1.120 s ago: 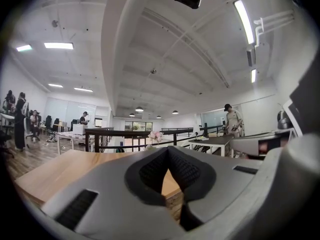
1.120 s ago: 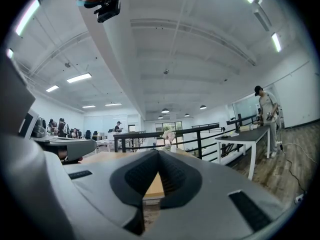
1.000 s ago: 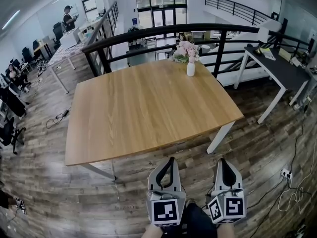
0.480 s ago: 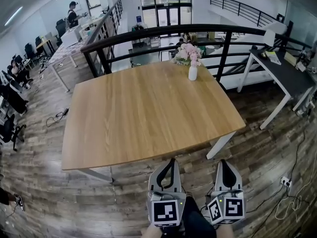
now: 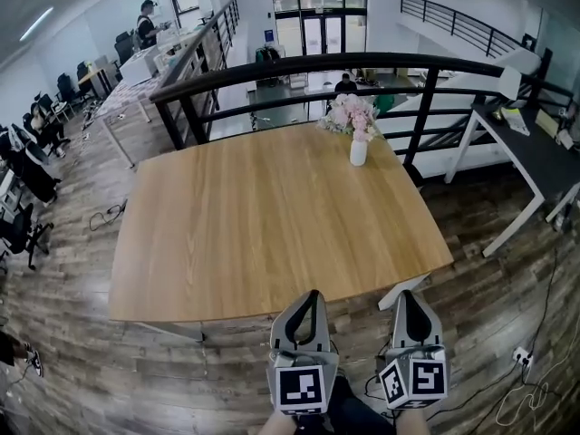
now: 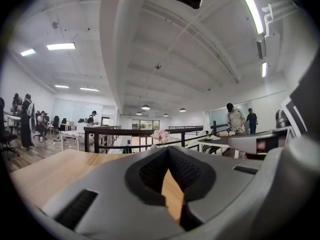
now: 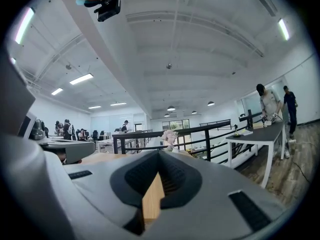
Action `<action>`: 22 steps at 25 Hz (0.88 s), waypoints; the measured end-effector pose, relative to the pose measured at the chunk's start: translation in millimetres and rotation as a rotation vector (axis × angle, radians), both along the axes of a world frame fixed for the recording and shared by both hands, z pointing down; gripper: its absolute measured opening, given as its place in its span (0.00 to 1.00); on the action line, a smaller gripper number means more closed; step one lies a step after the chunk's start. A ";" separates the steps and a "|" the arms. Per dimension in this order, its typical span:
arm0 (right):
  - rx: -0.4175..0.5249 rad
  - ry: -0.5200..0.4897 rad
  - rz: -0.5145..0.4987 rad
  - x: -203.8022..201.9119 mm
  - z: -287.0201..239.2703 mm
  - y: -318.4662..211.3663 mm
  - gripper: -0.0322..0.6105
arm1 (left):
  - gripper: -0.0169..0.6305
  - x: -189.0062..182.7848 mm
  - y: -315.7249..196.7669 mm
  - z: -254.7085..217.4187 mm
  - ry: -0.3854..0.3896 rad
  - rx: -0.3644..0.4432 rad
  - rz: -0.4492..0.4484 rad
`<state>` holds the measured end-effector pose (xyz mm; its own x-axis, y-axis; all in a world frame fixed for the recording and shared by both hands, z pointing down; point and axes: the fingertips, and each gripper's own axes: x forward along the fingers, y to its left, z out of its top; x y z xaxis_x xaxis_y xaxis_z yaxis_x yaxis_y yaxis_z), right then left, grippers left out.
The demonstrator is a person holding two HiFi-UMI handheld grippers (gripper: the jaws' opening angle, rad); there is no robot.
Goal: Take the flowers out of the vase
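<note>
This looks like the approach step. The flowers (image 5: 350,114) stand in the white vase (image 5: 359,152) at the far right corner of the bench (image 5: 263,225), about 1 o'clock from the 2 grippers. The left gripper (image 5: 313,294) and right gripper (image 5: 405,295) hang at 6 o'clock, short of the near edge, each with fingers together on nothing. The next move probably calls for crossing the bench and opening 1 pair of fingers around the stems.
</note>
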<state>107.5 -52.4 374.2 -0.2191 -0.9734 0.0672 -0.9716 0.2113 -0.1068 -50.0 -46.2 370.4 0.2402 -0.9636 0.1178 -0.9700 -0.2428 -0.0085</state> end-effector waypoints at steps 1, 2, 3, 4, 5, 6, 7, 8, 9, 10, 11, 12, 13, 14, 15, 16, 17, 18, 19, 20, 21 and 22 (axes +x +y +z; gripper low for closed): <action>0.001 0.000 -0.007 2.4 -0.5 -7.7 0.06 | 0.08 2.1 -6.7 -0.1 0.001 0.000 -0.007; 0.003 0.000 -0.013 4.6 -0.6 -15.3 0.06 | 0.08 4.0 -13.4 -0.3 0.002 0.002 -0.013; 0.004 -0.001 -0.020 6.9 -0.6 -22.4 0.06 | 0.08 5.8 -19.7 -0.7 0.001 0.004 -0.019; 0.006 -0.003 -0.025 9.1 -0.4 -29.0 0.06 | 0.08 7.6 -25.3 -1.3 -0.001 0.007 -0.024; 0.008 -0.007 -0.030 11.5 0.0 -35.2 0.06 | 0.08 9.2 -30.4 -2.0 -0.003 0.008 -0.030; 0.010 -0.011 -0.035 13.9 0.4 -40.9 0.06 | 0.08 10.8 -35.3 -2.7 -0.004 0.010 -0.037; 0.012 -0.013 -0.040 16.3 0.3 -46.6 0.06 | 0.08 12.2 -40.1 -3.4 -0.005 0.010 -0.044; 0.013 -0.013 -0.044 18.6 -0.2 -52.2 0.06 | 0.08 13.3 -45.0 -4.1 -0.005 0.010 -0.051; 0.014 -0.014 -0.048 20.6 -1.0 -57.9 0.06 | 0.08 14.2 -49.9 -4.8 -0.007 0.009 -0.058; 0.015 -0.014 -0.051 22.5 -1.6 -63.2 0.06 | 0.08 14.8 -54.3 -5.5 -0.009 0.009 -0.063; 0.015 -0.015 -0.054 24.2 -1.8 -67.9 0.06 | 0.08 15.5 -58.2 -6.2 -0.010 0.011 -0.069; 0.015 -0.015 -0.057 26.1 -1.6 -72.1 0.06 | 0.08 16.1 -61.6 -6.6 -0.009 0.013 -0.075; 0.014 -0.016 -0.058 28.1 -0.7 -76.0 0.06 | 0.08 17.1 -64.8 -6.6 -0.007 0.013 -0.081; 0.012 -0.018 -0.059 30.4 0.8 -80.1 0.06 | 0.08 18.3 -67.9 -6.1 -0.008 0.012 -0.085; 0.009 -0.021 -0.059 32.7 2.6 -84.5 0.06 | 0.08 19.6 -71.0 -5.4 -0.010 0.010 -0.088; 0.005 -0.025 -0.059 34.7 4.6 -88.8 0.06 | 0.08 20.8 -73.9 -4.6 -0.014 0.008 -0.089; 0.001 -0.028 -0.058 36.4 6.4 -92.7 0.06 | 0.08 21.7 -76.4 -3.8 -0.017 0.008 -0.091; -0.001 -0.030 -0.057 37.8 7.8 -95.9 0.06 | 0.08 22.2 -78.4 -2.9 -0.020 0.008 -0.093; -0.004 -0.032 -0.057 38.9 9.1 -98.5 0.06 | 0.08 22.4 -80.0 -1.9 -0.021 0.006 -0.095; -0.005 -0.034 -0.056 39.9 10.1 -100.5 0.06 | 0.08 22.4 -81.3 -0.9 -0.022 0.003 -0.097; -0.007 -0.037 -0.056 40.6 10.9 -102.1 0.06 | 0.08 22.1 -82.3 0.0 -0.023 -0.001 -0.099; -0.010 -0.039 -0.056 41.0 11.3 -103.2 0.06 | 0.08 21.5 -83.0 0.5 -0.024 -0.006 -0.101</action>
<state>148.5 -155.6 385.5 -0.2758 -0.9589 0.0667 -0.9533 0.2639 -0.1470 -28.5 -129.2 370.9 0.1385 -0.9820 0.1282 -0.9892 -0.1435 -0.0304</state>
